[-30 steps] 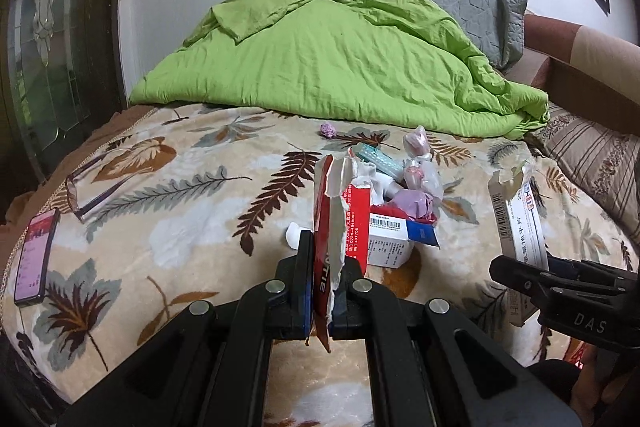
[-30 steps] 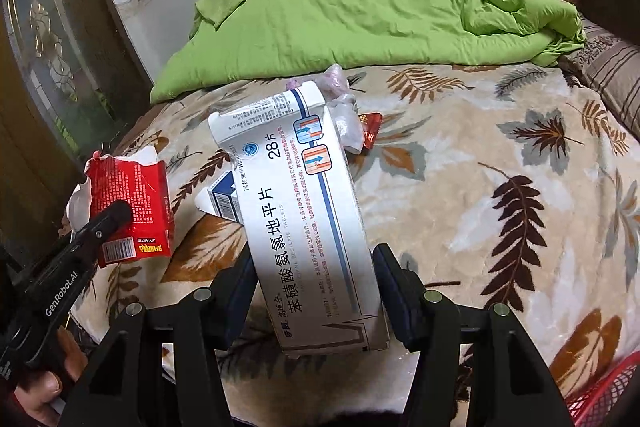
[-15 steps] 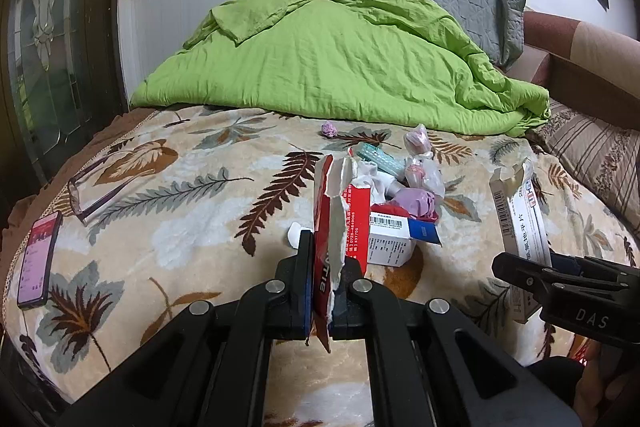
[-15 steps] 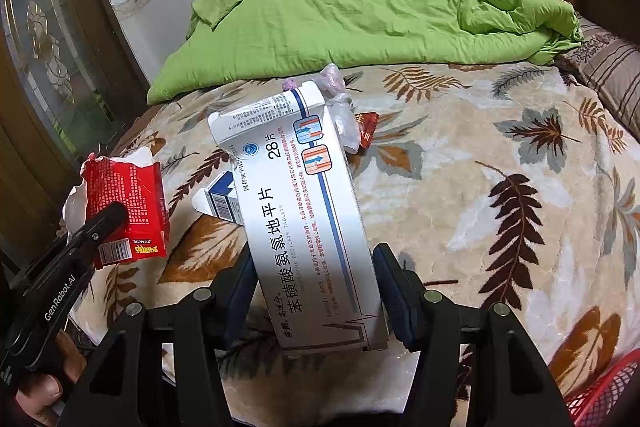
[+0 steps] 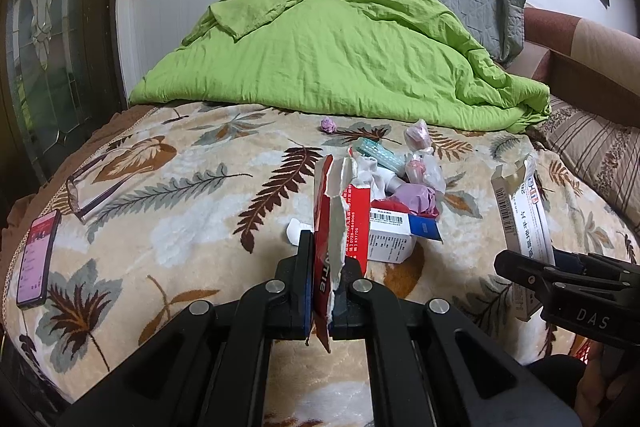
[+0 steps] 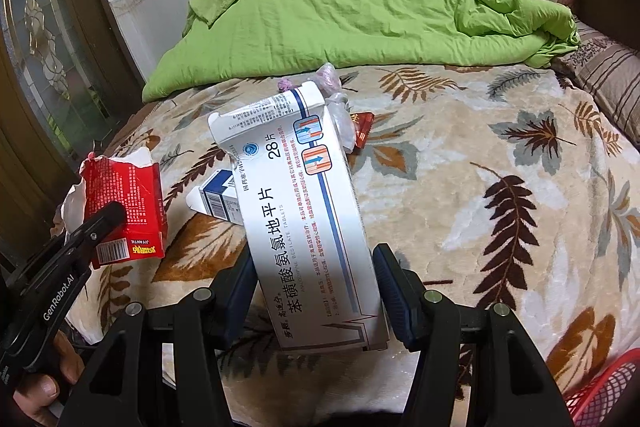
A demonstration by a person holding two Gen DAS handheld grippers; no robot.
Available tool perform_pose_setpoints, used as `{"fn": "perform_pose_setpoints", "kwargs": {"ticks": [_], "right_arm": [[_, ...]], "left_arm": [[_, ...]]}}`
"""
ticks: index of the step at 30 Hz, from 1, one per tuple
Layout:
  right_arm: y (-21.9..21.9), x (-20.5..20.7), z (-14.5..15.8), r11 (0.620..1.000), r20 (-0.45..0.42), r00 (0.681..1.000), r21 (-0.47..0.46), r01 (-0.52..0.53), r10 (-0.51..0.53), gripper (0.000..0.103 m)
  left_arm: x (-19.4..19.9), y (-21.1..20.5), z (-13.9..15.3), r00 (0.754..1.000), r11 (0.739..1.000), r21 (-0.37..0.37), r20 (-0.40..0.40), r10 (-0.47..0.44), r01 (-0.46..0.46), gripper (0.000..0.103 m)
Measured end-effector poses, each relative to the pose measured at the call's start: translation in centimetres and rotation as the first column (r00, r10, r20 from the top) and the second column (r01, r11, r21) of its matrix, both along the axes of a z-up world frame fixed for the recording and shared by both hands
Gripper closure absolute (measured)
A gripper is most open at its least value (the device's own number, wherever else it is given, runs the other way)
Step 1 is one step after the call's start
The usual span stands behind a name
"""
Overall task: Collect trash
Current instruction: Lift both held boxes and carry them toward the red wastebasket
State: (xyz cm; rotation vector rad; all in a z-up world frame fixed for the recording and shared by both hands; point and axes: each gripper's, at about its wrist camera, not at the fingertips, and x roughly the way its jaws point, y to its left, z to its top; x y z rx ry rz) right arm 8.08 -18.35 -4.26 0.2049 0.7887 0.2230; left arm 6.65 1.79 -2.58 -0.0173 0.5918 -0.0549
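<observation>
Left claw (image 5: 320, 283) pinches a torn red packet (image 5: 334, 219); right claw (image 6: 316, 291) clamps a white box (image 6: 304, 219).

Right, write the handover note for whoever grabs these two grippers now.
Left gripper: shut on the torn red packet, held upright.
Right gripper: shut on the white tablet box.
Both are held above the bed blanket.
Left on the bed: the small blue-and-white box, a pile of wrappers behind it, and a purple scrap.
A red basket shows at the lower right corner of the right view.
Phone and glasses stay.
</observation>
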Motion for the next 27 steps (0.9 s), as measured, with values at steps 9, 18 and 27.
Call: {"fn": "perform_pose_setpoints", "kwargs": {"ticks": [9,18,27], "right_arm": [[0.07,0.00,-0.02,1.000,-0.001,1.000,-0.001,-0.003,0.003,0.041],[0.11,-0.01,-0.03,1.000,-0.002,1.000,-0.001,-0.001,0.001,0.041],[0.14,0.02,-0.03,1.000,-0.002,1.000,-0.006,-0.003,0.003,0.041]], "left_arm": [[-0.01,-0.09,0.03,1.000,1.000,0.000,-0.001,0.002,-0.002,0.099],[0.01,-0.11,-0.04,1.000,1.000,0.001,-0.002,0.002,-0.002,0.099],[0.00,-0.08,-0.01,1.000,1.000,0.000,-0.003,0.002,-0.002,0.099]]}}
